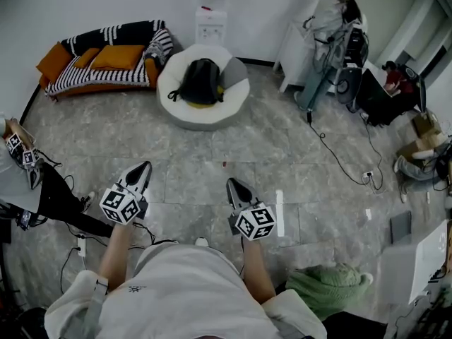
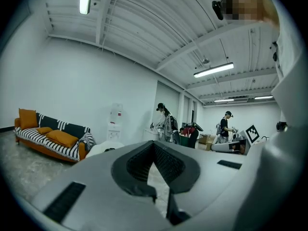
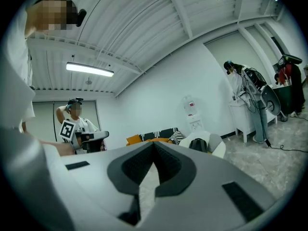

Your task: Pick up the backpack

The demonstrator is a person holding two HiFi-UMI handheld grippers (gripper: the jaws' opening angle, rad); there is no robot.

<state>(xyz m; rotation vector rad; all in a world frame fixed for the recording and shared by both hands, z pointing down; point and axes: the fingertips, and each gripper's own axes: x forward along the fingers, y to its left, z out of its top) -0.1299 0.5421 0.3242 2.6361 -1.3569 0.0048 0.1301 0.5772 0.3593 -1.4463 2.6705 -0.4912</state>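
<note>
the backpack (image 1: pixel 200 82), black, sits on a round white pouf (image 1: pixel 212 119) at the far edge of the floor (image 1: pixel 282 168), close to the wall. a yellow thing shows under its near side. a grey cushion (image 1: pixel 235 69) leans just beside the backpack on the pouf's right. a water dispenser (image 1: pixel 210 21) stands against the wall behind the pouf. an orange sofa (image 1: pixel 92 73) with a striped black-and-white throw fills the far left corner.

both grippers are held out level over the near part of the floor, well apart from the backpack and pointing toward it. the left gripper (image 1: pixel 145 168) has its fingers (image 2: pixel 139 165) pressed together with nothing between them; only grey floor shows through the narrow slit below the tips. the right gripper (image 1: pixel 233 186) is the same: fingers (image 3: pixel 170 166) closed tip to tip, holding nothing. in the right gripper view the backpack and pouf show far off, just right of the finger tips. in the left gripper view the pouf shows just left of them.

at the far right corner a person (image 1: pixel 342 6) stands by a white table (image 1: pixel 293 51). a green bundle (image 1: pixel 328 288) lies at the near right edge of the floor.
</note>
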